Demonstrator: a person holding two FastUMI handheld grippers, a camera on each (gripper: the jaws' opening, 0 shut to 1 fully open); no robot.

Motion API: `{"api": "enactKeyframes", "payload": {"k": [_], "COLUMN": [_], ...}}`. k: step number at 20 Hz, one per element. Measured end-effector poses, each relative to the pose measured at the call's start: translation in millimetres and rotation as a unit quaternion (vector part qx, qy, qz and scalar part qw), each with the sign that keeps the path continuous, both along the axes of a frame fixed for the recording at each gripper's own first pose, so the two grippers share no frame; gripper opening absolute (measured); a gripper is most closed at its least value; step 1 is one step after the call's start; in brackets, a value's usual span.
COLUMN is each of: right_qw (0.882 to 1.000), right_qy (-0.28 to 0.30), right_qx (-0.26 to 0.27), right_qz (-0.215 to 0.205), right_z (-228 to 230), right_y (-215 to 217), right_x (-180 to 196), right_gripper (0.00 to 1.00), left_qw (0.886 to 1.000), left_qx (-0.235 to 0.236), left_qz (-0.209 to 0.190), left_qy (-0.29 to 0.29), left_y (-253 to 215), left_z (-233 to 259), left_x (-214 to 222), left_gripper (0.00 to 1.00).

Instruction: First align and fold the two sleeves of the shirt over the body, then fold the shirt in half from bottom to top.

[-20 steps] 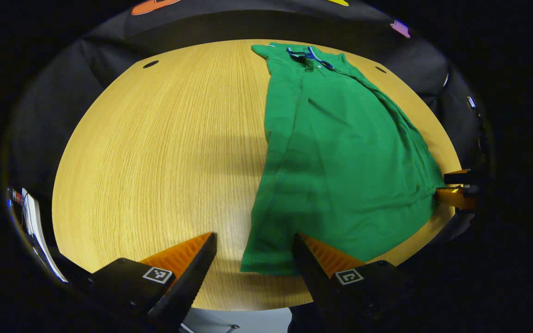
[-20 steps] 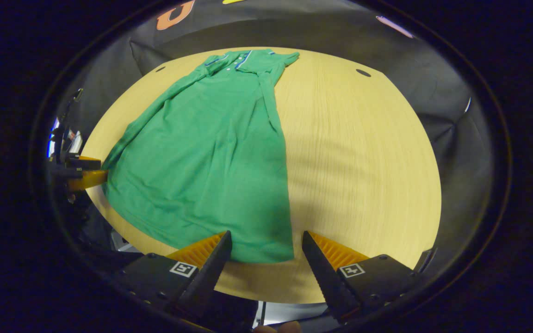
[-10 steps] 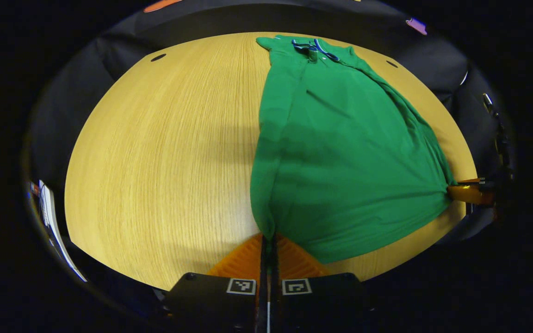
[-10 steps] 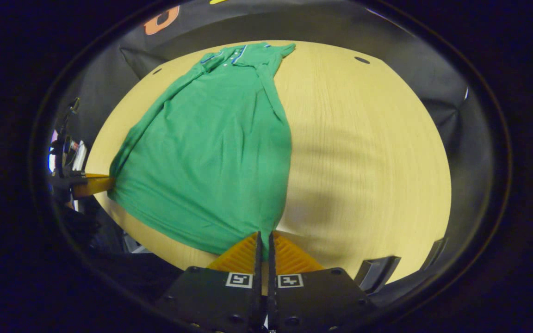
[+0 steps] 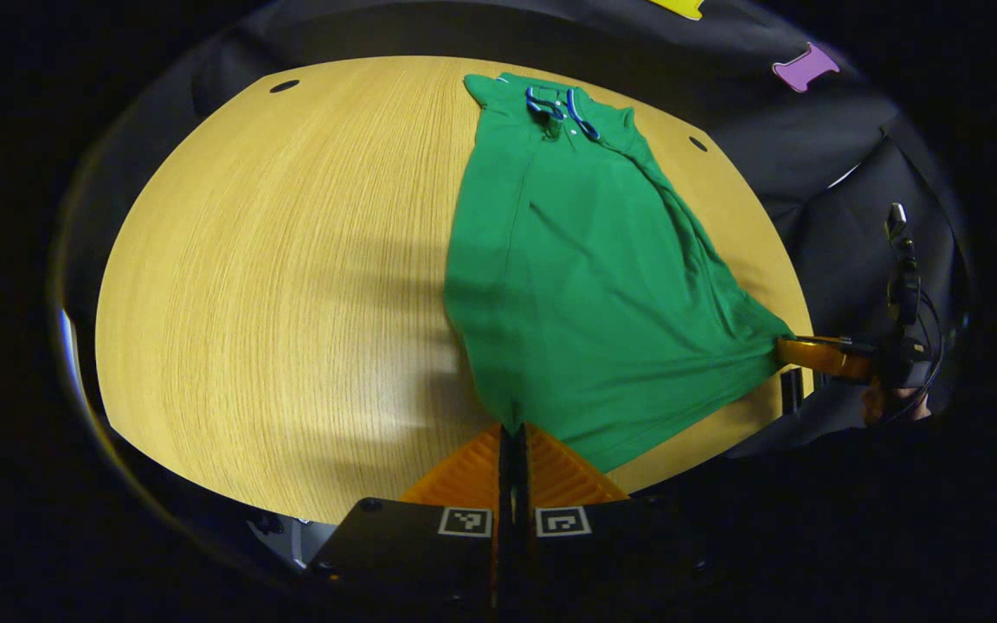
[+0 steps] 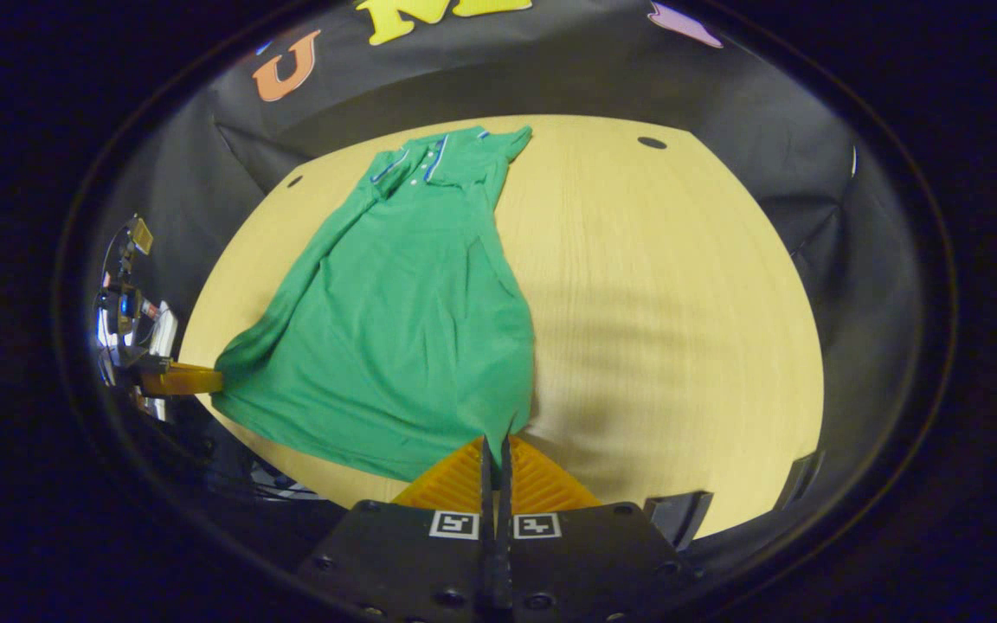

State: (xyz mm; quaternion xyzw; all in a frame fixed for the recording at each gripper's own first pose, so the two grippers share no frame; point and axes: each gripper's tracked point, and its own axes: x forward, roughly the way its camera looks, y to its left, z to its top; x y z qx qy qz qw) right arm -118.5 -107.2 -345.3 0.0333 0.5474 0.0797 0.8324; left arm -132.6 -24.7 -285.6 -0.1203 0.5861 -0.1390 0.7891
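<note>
Green short-sleeved polo shirt (image 5: 585,285) with blue-trimmed collar: lying lengthwise on the round pale wooden table (image 5: 273,277), collar toward the top of each frame, sleeves folded in over the body.

Left gripper (image 5: 511,430): fingers pressing together on the bottom hem corner, bottom centre of the left gripper view.

Right gripper (image 6: 494,441): likewise pinching the opposite hem corner, bottom centre of the right gripper view.

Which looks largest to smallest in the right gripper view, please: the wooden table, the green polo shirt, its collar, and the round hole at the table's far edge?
1. Wooden table
2. Green polo shirt
3. Collar
4. Round hole

The collar and the hole lie far from the camera, so they look smaller than near things would.
</note>
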Motion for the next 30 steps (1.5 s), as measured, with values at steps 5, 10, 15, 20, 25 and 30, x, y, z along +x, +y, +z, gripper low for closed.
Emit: {"api": "enactKeyframes", "payload": {"k": [5,10,15,20,25,30], "right_qw": [0.998,0.993,0.986,0.979,0.974,0.969], "right_qy": [-0.044,-0.107,-0.165,-0.2,-0.222,-0.245], "right_qx": [0.03,0.032,0.029,0.034,0.033,0.021], "right_qz": [-0.023,-0.023,-0.025,-0.03,-0.026,-0.023], "right_z": [44,85,119,139,145,146], "right_y": [2,4,7,17,32,36], "right_x": [33,81,136,194,254,326], "right_gripper": [0.0,0.02,0.0,0.0,0.0,0.0], "left_qw": [0.999,0.987,0.977,0.974,0.967,0.952], "left_qx": [-0.002,0.045,0.055,0.044,0.057,0.083], "left_qz": [-0.008,-0.017,-0.004,0.04,0.041,0.048], "left_qy": [-0.051,-0.155,-0.207,-0.22,-0.247,-0.292], "left_y": [-3,8,6,12,11,16], "left_z": [36,80,108,117,119,117], "left_x": [35,99,160,221,287,363], "left_gripper": [0.06,0.06,0.06,0.06,0.05,0.06]}}
